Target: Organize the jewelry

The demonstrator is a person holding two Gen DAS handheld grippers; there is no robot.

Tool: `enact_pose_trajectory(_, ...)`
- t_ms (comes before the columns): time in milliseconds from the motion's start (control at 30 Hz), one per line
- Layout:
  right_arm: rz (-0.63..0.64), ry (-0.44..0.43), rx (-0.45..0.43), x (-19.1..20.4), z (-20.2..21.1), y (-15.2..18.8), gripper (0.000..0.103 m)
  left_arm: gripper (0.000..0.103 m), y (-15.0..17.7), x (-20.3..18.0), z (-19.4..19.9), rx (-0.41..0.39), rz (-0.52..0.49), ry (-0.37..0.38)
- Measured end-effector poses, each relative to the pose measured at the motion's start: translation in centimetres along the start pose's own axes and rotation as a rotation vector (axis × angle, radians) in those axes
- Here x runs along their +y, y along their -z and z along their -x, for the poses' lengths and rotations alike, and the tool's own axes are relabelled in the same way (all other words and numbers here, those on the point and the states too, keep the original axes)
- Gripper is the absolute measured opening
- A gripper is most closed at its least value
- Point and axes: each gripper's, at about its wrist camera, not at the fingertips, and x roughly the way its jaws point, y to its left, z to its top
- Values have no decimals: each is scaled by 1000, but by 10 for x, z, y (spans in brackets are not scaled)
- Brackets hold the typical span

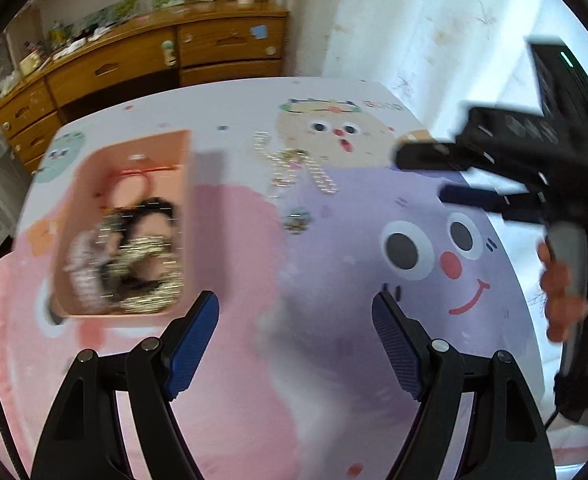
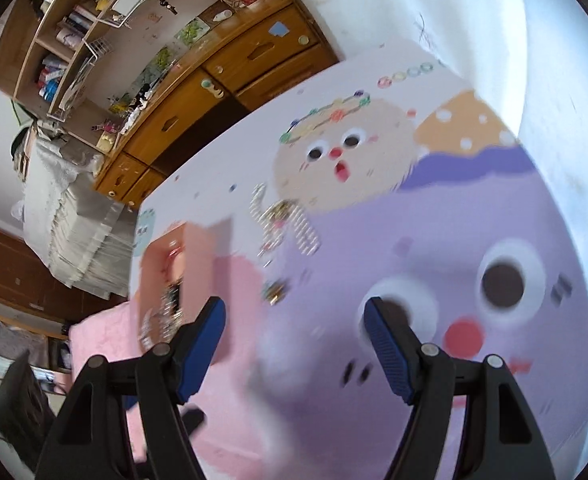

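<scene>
Both tongs gape empty — left tongs [image 1: 296, 312], right tongs [image 2: 294, 318] — angled downward.

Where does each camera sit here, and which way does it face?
Left wrist: on the left gripper, tilted down at the cartoon tabletop; its open blue fingers, the right gripper and a hand show.
Right wrist: on the right gripper, rolled, looking down at the tabletop; only its open fingers show.
Shared: pink tray of jewelry, loose chains, small piece, wooden dresser.

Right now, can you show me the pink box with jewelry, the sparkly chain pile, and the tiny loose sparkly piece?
pink box [image 1: 181, 216], left wrist view, right wall.
sparkly chain pile [image 1: 294, 162], left wrist view, tangled middle.
tiny loose sparkly piece [image 1: 297, 220], left wrist view, centre.
</scene>
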Motion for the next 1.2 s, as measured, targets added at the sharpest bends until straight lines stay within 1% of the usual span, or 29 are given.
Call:
enact_pose_trajectory(33,31,26,-1,-2,-5,-5,72,77,0,-3,-7,-10,1,-3)
enact_pose_trajectory(200,207,90,-29,-1,-28,-18,71,77,1,-19,-46,-72,19,-47)
enact_pose_trajectory(267,310,109,-33,3,-41,-20,63,77,-2,-19,-58,-92,35,-75)
enact_pose_trajectory(333,398,119,-19,7,-54,-22,59,77,-6,-15,-64,-113,59,-93)
enact_pose_trajectory(400,462,108,-9,10,-63,-25,54,76,-11,-13,-71,-134,83,-110)
enact_pose_trajectory(433,482,99,-7,11,-67,-28,51,74,-13,-12,-73,-147,94,-113)
enact_pose_trajectory(467,503,90,-8,12,-72,-32,48,70,-15,-11,-74,-159,103,-117)
enact_pose_trajectory(533,531,73,-9,16,-78,-39,43,69,-18,-10,-77,-173,108,-124)
enact_pose_trajectory(567,549,69,-12,18,-80,-42,41,66,-20,-12,-80,-177,104,-131)
enact_pose_trajectory(600,575,69,-11,21,-84,-46,40,60,-21,-14,-82,-178,98,-138)
enact_pose_trajectory(633,598,65,-7,24,-87,-48,37,56,-23,-15,-86,-174,94,-147)
enact_pose_trajectory(667,612,60,-2,26,-89,-50,33,49,-24,-16,-89,-166,96,-154)
enact_pose_trajectory(700,634,54,6,29,-92,-52,31,46,-25,-16,-93,-158,100,-152)
enact_pose_trajectory(767,655,38,24,33,-96,-55,24,44,-27,-19,-95,-164,102,-164)
enact_pose_trajectory(800,669,24,34,36,-98,-55,20,44,-28,-20,-96,-163,106,-167)
enact_pose_trajectory(833,686,8,42,38,-99,-54,18,44,-30,-21,-98,-162,106,-175)
enact_pose_trajectory(900,713,-14,54,43,-101,-53,17,42,-32,-21,-99,-162,110,-181)
enact_pose_trajectory(933,724,-22,63,45,-102,-52,16,39,-33,-21,-100,-163,113,-185)
enact_pose_trajectory(1000,730,-43,84,47,-106,-51,16,19,-35,-19,-100,-163,114,-206)
enact_pose_trajectory(1033,729,-50,95,48,-108,-51,16,19,-36,-17,-100,-163,118,-212)
enact_pose_trajectory(1100,726,-44,108,49,-112,-52,16,18,-36,-13,-99,-167,135,-192)
enact_pose_trajectory(1200,725,-51,126,52,-116,-52,16,18,-33,-8,-96,-164,146,-192)
